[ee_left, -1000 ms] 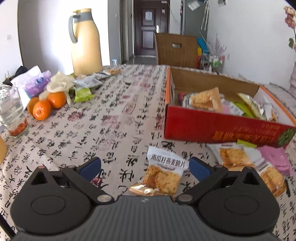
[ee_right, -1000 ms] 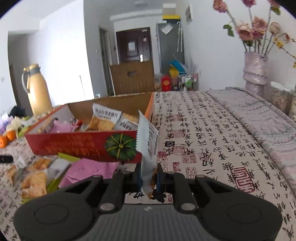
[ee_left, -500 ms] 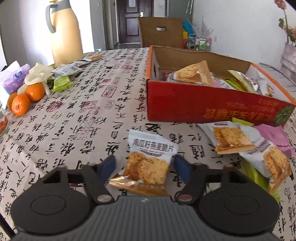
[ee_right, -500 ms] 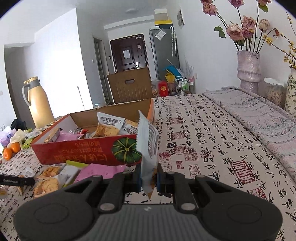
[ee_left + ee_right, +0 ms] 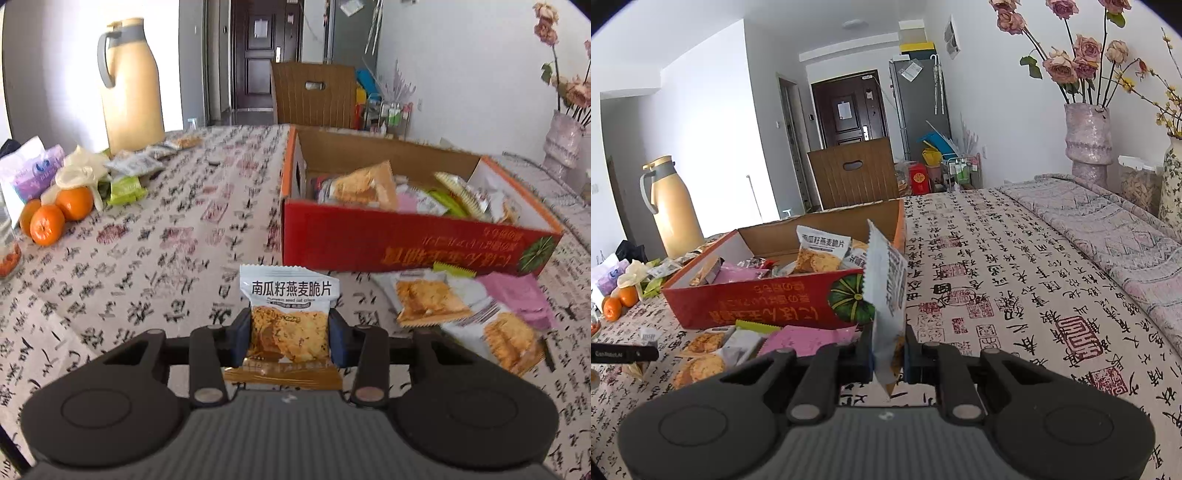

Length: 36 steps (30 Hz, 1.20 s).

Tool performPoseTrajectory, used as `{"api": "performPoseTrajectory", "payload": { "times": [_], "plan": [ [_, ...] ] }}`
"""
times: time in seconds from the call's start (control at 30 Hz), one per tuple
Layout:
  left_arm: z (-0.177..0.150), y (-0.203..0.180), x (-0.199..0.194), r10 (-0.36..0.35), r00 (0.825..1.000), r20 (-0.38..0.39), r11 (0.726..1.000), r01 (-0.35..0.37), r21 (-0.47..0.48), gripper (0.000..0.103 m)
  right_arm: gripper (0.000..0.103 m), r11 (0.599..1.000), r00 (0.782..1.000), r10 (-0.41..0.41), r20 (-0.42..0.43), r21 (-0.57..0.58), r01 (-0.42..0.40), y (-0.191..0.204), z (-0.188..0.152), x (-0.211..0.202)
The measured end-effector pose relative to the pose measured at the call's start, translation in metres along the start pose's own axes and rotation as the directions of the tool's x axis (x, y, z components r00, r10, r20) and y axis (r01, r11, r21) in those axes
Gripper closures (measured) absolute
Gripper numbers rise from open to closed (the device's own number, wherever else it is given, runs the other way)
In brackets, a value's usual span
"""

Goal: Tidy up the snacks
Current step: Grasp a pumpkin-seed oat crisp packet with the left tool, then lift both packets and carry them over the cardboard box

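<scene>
1. On the table with the calligraphy cloth (image 5: 155, 258), close to the left wrist camera, the left gripper (image 5: 288, 334) has a crisp packet (image 5: 289, 325) between its blue pads. Its jaws have just been closing, and now the pads press on both sides of the packet.
2. This crisp packet has a white top with black characters and a golden lower edge. It stands in front of the red cardboard box (image 5: 406, 243), a little apart from its front wall.
3. Inside the red cardboard box lie several snacks, and one orange packet leans up near its left end.
4. Two more loose packets (image 5: 465, 314) and a pink wrapper (image 5: 517, 295) lie on the cloth just before the right part of the box.
5. At the left of the table are three oranges (image 5: 55, 218), a green packet (image 5: 127, 188) and a yellow thermos jug (image 5: 129, 88).
6. From the right wrist view, the right gripper (image 5: 888, 354) is pressed together on a second snack packet (image 5: 886, 295), which stands upright and edge-on between the fingers.
7. This second packet is held above the cloth, just at the right front corner of the red box (image 5: 757, 306), where a pumpkin picture is printed.
8. A vase with roses (image 5: 1087, 136) stands at the far right.
</scene>
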State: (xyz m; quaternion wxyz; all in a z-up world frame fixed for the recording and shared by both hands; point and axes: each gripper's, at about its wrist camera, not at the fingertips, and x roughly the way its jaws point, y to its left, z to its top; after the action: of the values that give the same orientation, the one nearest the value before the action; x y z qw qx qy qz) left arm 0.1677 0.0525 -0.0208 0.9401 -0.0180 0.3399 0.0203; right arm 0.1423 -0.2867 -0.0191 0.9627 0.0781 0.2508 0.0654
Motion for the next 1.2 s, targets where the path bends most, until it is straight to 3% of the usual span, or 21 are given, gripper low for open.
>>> {"api": "performPoseTrajectory", "payload": {
  "times": [0.47,0.9,1.2],
  "plan": [
    [0.046,-0.033,-0.036,-0.063,0.984,0.167,0.998,0.058,0.037,0.060,0.089,0.998,0.996,0.059,0.065,-0.019,-0.058,0.028,0.028,0.003],
    [0.089,-0.071,-0.022,-0.110,0.968,0.227,0.992,0.095,0.078,0.060,0.089,0.993,0.987,0.114,0.110,-0.053,-0.109,0.059,0.061,0.032],
    [0.114,-0.068,0.007,-0.085,0.970,0.229,0.996,0.074,0.056,0.060,0.089,0.989,0.987,0.122,0.108,-0.095,-0.112,0.077,0.089,0.073]
  ]
}}
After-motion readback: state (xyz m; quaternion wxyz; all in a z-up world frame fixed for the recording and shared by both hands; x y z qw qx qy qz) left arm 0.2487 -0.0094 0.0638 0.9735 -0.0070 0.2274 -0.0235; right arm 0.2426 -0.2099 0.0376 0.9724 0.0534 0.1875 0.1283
